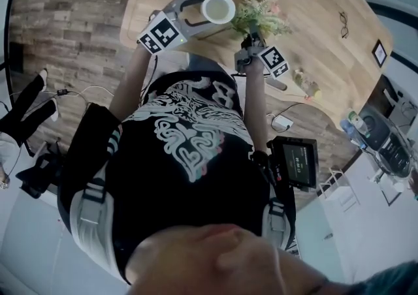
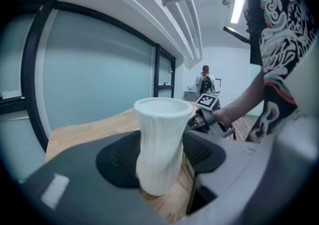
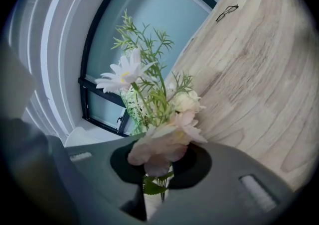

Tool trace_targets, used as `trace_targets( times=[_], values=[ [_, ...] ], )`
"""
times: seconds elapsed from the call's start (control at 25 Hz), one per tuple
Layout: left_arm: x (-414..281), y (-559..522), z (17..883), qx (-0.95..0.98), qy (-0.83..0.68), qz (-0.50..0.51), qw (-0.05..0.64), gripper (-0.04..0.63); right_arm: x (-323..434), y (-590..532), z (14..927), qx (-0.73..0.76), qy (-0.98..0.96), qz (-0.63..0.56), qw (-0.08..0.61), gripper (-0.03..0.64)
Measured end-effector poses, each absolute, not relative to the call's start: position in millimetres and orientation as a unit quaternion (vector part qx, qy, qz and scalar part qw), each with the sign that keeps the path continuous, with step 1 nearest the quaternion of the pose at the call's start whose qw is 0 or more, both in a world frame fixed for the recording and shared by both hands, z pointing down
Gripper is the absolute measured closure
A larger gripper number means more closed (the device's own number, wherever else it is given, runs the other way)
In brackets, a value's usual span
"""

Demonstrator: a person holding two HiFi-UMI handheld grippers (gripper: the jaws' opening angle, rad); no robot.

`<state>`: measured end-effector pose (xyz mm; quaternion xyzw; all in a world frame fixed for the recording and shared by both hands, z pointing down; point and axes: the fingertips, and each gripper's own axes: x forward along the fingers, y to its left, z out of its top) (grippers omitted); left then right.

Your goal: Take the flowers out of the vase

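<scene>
Fingers [image 2: 117,162] of the left gripper [image 2: 160,157] clamped the white vase [image 2: 159,134] over the counter [image 2: 84,132]. Right gripper [image 3: 158,179] fingers [image 3: 202,167] pinched the flowers [image 3: 159,119] by their stems, outside the vase, at its 3 o'clock.

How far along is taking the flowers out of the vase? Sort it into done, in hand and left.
Done: the white ribbed vase looks empty, with the bunch of pink and white flowers beside it. In hand: the left claw grips the vase; the right claw is shut on the flower stems. Left: probably laying the flowers on the light wooden table.
</scene>
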<state>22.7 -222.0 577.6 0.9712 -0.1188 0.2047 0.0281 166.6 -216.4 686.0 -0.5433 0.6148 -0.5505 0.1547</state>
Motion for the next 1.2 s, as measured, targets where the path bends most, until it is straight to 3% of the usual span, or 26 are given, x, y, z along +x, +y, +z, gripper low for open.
trace_targets(
  times=[0.2,0.44,0.8,1.2],
  values=[
    [21,-216,576,0.971,-0.121,0.206,0.031,0.330,172,-218,687,-0.550,0.611,-0.549,0.150,0.532],
    [24,-211,575,0.972,-0.121,0.196,0.035,0.330,171,-214,687,-0.553,0.608,-0.551,0.143,0.457],
    [29,-205,578,0.974,-0.118,0.190,0.042,0.330,173,-207,686,-0.555,0.609,-0.548,0.143,0.454],
    [34,-204,583,0.972,-0.141,0.181,0.041,0.328,191,-189,680,-0.557,0.599,-0.543,0.189,0.456]
  ],
)
